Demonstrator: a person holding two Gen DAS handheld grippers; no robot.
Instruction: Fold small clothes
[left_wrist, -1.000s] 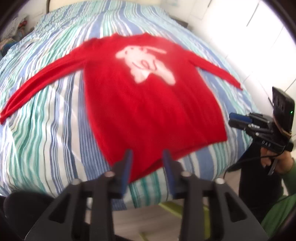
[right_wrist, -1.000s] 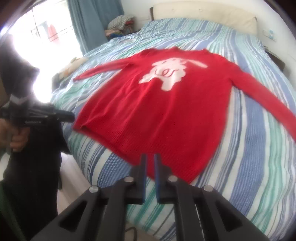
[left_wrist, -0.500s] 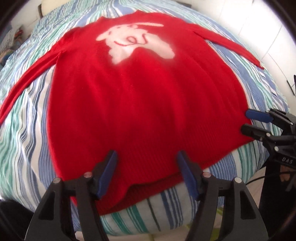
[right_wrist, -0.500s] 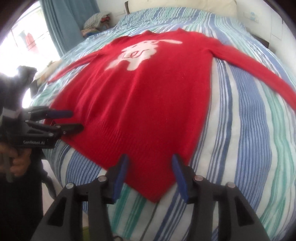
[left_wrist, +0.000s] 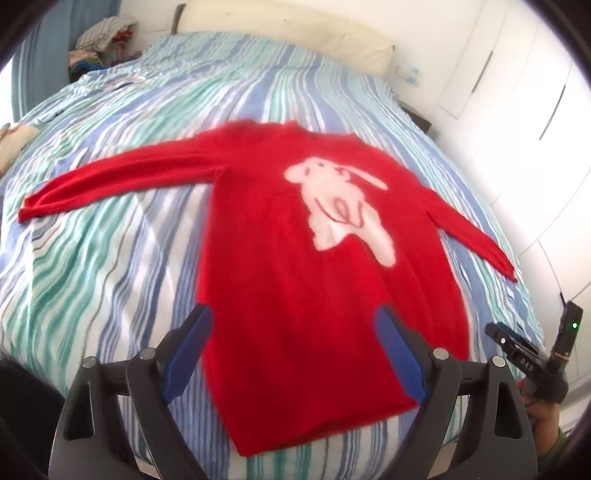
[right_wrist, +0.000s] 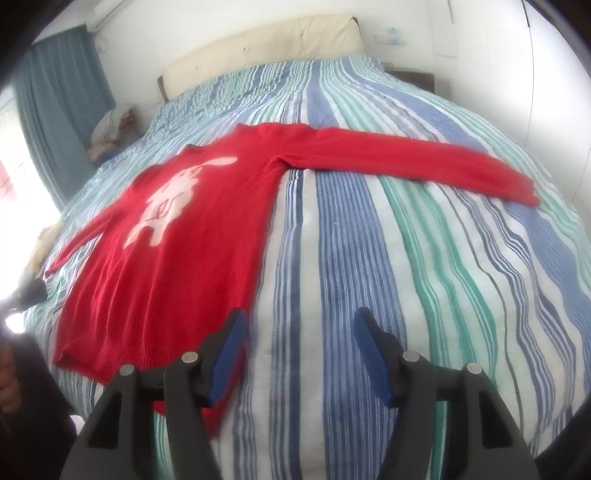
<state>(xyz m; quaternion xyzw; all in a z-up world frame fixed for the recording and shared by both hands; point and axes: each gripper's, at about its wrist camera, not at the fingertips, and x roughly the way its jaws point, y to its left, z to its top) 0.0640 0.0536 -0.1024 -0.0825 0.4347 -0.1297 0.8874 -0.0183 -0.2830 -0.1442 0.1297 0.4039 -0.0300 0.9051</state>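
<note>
A red long-sleeved sweater (left_wrist: 295, 280) with a white animal print lies flat, face up, on the striped bed, both sleeves spread out. My left gripper (left_wrist: 293, 332) is wide open above the sweater's lower body, near the hem, holding nothing. My right gripper (right_wrist: 299, 339) is wide open at the sweater's (right_wrist: 177, 251) lower right corner; its left finger (right_wrist: 227, 354) is over the red edge, its right finger over bare bedspread. The right gripper also shows in the left wrist view (left_wrist: 517, 345) at the bed's right edge.
The striped blue, green and white bedspread (right_wrist: 424, 277) covers the whole bed. A cream headboard (right_wrist: 266, 40) is at the far end. A pile of clothes (left_wrist: 103, 40) sits at the far left. White wardrobe doors (left_wrist: 517, 110) stand to the right, a blue curtain (right_wrist: 59, 110) to the left.
Both grippers opened from nearly shut to wide. The left view pulled back and up from the hem; the right gripper moved right toward the sweater's corner and the right sleeve.
</note>
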